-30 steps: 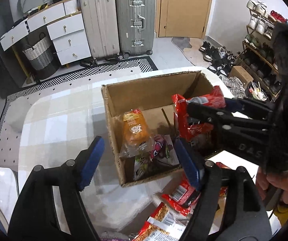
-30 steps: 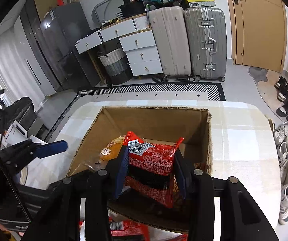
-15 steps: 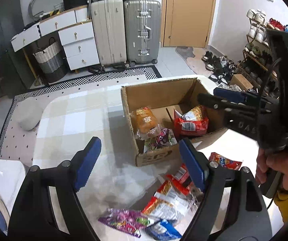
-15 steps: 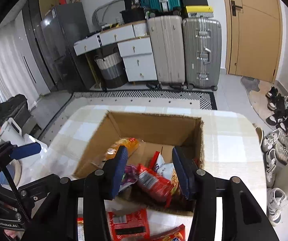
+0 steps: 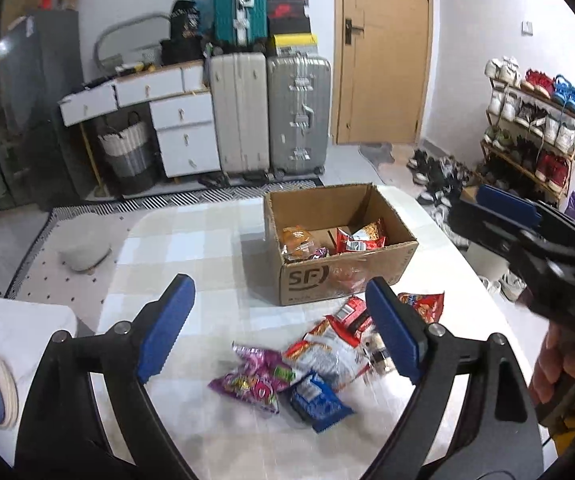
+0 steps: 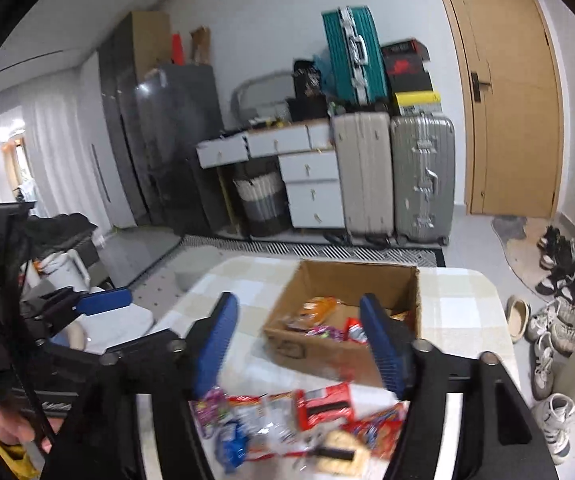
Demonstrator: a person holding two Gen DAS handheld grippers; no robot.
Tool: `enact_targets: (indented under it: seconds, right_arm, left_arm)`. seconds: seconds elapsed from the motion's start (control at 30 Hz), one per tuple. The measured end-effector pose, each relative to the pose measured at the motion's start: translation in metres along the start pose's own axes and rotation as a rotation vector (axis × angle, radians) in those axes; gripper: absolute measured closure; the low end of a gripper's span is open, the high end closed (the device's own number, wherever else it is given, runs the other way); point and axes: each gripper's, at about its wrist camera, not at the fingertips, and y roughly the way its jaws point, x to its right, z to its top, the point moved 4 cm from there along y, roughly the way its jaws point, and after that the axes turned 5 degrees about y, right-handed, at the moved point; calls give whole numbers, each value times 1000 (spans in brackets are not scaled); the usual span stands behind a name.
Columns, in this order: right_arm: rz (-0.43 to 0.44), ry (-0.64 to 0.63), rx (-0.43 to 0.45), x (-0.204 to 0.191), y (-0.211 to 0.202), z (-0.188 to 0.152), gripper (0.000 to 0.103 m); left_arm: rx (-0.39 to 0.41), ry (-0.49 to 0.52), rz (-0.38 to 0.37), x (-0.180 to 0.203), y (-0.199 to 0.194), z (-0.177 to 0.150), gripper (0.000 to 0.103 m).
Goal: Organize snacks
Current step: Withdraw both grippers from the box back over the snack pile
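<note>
An open cardboard box (image 5: pixel 343 276) stands on the checked table (image 5: pixel 191 240). It holds an orange packet (image 5: pixel 297 238), a red packet (image 5: pixel 361 238) and other snacks. Loose snacks lie in front of it: a purple packet (image 5: pixel 255 376), a blue packet (image 5: pixel 315 398) and a red one (image 5: pixel 423 304). My left gripper (image 5: pixel 275 300) hovers above this pile, back from the box, jaws opening with nothing between them. My right gripper (image 6: pixel 299 312) is also raised short of the box (image 6: pixel 327 356), jaws opening and empty. A red packet (image 6: pixel 325 402) lies below it.
Two suitcases (image 5: pixel 271 116) and white drawers (image 5: pixel 183 132) stand beyond the table, beside a wooden door (image 5: pixel 383 52). A shoe rack (image 5: pixel 531 128) and loose shoes fill the floor on the right. A white chair (image 5: pixel 27 320) is at the table's left.
Both grippers drew back and up from the box. The right gripper let go of the red packet, which now lies in the box. Both pairs of jaws stand wider.
</note>
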Motion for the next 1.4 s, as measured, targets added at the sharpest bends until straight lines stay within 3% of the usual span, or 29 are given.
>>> enact_targets:
  seconds: [0.07,0.1,0.2,0.3,0.43,0.6,0.73,1.0,1.4]
  right_arm:
    - [10,-29,38,-15,-25,-10,31]
    - [10,-44,52,-23,-35,-15,28]
    - [15,-66,106,-39,-67,-33,17]
    - [33,-30,155,-46,-92,-52,17]
    - [55,40,159,-46,-117,-81,9]
    - [62,105,135,-38,-126,-110,6]
    - [56,130,118,-30,-126,-128,3]
    - [36,149,101,-10,-107,-146,2]
    - [31,166,47,20,-59,-168,2]
  left_arm:
    - [23,-8,16,0,-24,-13,9]
    - [36,-17,26,0,-38,-21,0]
    - [74,-33,35,3,-71,-42,0]
    - [92,-36,52,5,-97,-61,0]
    - [74,-65,63,6,-119,-85,0]
    - [40,-76,61,11,-121,-112,0]
    - [7,-93,52,10,-110,-131,0]
    - [-77,-114,44,-4,-39,-134,0]
    - [-243,-139,-19,-3,61,-169,0]
